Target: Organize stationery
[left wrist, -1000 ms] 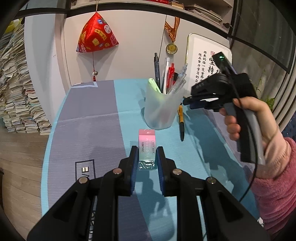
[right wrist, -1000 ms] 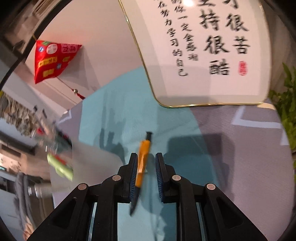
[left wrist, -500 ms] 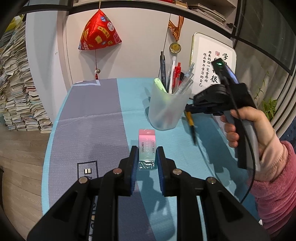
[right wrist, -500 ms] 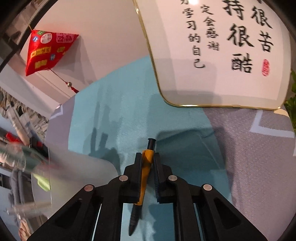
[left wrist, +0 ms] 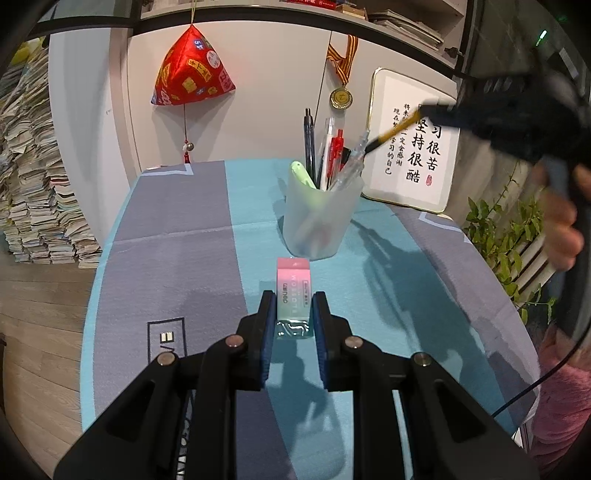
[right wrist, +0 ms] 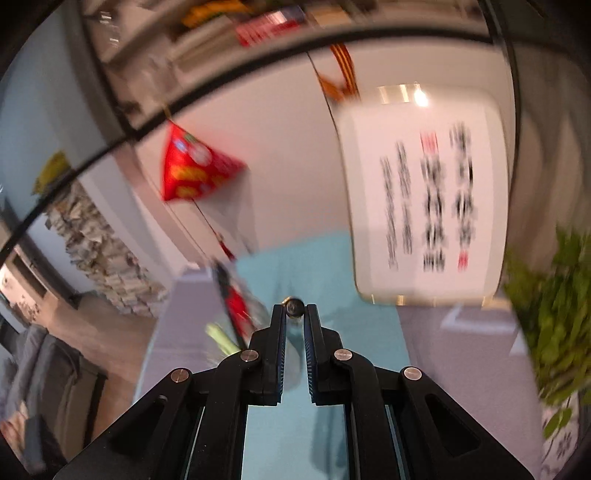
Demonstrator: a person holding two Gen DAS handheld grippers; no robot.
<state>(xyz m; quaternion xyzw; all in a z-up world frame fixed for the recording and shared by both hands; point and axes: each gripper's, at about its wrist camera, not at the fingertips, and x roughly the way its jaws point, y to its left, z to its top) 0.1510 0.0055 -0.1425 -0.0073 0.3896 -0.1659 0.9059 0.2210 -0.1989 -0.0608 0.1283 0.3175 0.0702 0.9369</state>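
A home study corner, lived-in and personal.

A table (left wrist: 177, 229) under a blue-and-grey cloth stands against a white wall hung with a red pyramid charm (left wrist: 190, 70) and a medal (left wrist: 341, 96) on a striped ribbon. A framed calligraphy panel (left wrist: 412, 144) leans at the table's far right corner, tall stacks of papers (left wrist: 33, 192) crowd the wood floor on the left, a bookshelf (left wrist: 399, 18) runs overhead, and a leafy plant (left wrist: 506, 236) grows at the right.

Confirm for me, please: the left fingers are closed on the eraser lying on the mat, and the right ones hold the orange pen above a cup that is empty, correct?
Not quite: the cup is not empty. The left wrist view shows several pens and a green highlighter standing in it. The rest holds: the left gripper is closed on the eraser on the mat, and the right gripper holds the orange pen above it.
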